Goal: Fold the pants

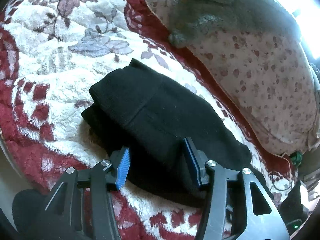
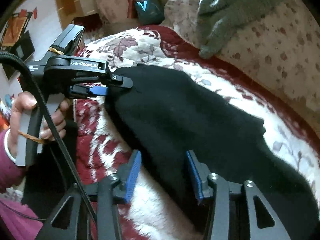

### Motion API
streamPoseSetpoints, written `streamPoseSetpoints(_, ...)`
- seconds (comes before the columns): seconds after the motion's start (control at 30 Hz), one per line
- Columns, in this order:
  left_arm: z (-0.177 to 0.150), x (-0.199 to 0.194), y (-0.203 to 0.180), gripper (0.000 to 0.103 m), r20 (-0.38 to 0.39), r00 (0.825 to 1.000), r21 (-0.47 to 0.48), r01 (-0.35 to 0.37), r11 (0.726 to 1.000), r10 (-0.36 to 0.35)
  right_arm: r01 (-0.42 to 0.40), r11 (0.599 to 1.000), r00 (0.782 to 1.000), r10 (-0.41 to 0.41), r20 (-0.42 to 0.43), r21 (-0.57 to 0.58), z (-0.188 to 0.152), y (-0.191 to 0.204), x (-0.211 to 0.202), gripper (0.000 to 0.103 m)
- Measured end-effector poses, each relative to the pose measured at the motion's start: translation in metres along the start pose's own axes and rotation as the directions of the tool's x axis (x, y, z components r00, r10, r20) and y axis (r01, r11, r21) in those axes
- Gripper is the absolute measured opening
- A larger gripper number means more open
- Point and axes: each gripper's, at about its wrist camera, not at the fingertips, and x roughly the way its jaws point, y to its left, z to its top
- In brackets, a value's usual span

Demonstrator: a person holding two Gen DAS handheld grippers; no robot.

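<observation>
We see the black pants (image 1: 160, 116) folded at frame centre on the red-and-white fleece blanket (image 1: 50, 70). Our left gripper (image 1: 158, 164) and right gripper (image 2: 163, 177) both gape open over them (cloth between the pads, ungripped). Upper right, a grey towel (image 1: 210, 6) drapes a spotted pillow (image 1: 270, 76).

left gripper (image 1: 158, 160): black linkage arms, slotted cut-outs, silver round pivot screws, blue ribbed pads (image 1: 123, 168)
right gripper (image 2: 163, 172): same build, black arms, silver screws, blue ribbed pads (image 2: 133, 172)
left gripper side view (image 2: 108, 88): black body, white "GenRobot.AI" lettering, small white label text, blue finger insert, grey handle
cable (image 2: 58, 136): black braided
rubber bands (image 2: 57, 50): tan, on body and handle
hand (image 2: 38, 120): bare skin, white bangle at wrist, magenta sleeve
</observation>
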Motion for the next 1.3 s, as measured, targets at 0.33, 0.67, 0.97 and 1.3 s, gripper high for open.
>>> streamPoseSetpoints(0.33,-0.005,-0.027,0.003,0.010,0.093,0.995,0.058,-0.038,0.998,0.032,-0.142,0.981,0.990,0.142,0.009,0.129,0.003,-0.008,-0.008,0.006)
streamPoseSetpoints(0.67,-0.010,-0.028,0.008,0.010,0.093,0.994,0.032,-0.068,0.997,0.065,-0.086,0.979,0.996,0.080,0.045,0.183,-0.004,-0.009,-0.018,0.033)
streamPoseSetpoints(0.97,-0.015,-0.024,0.005,0.033,0.049,0.998,0.018,-0.043,0.999,0.042,-0.008,0.989,1.000,0.004,0.026,0.148,-0.010,-0.004,-0.023,0.044)
streamPoseSetpoints(1.3,-0.002,-0.002,-0.004,0.033,0.041,0.997,0.039,-0.067,0.997,0.065,0.201,0.975,0.980,-0.198,0.034,-0.099,-0.012,0.019,0.000,0.043)
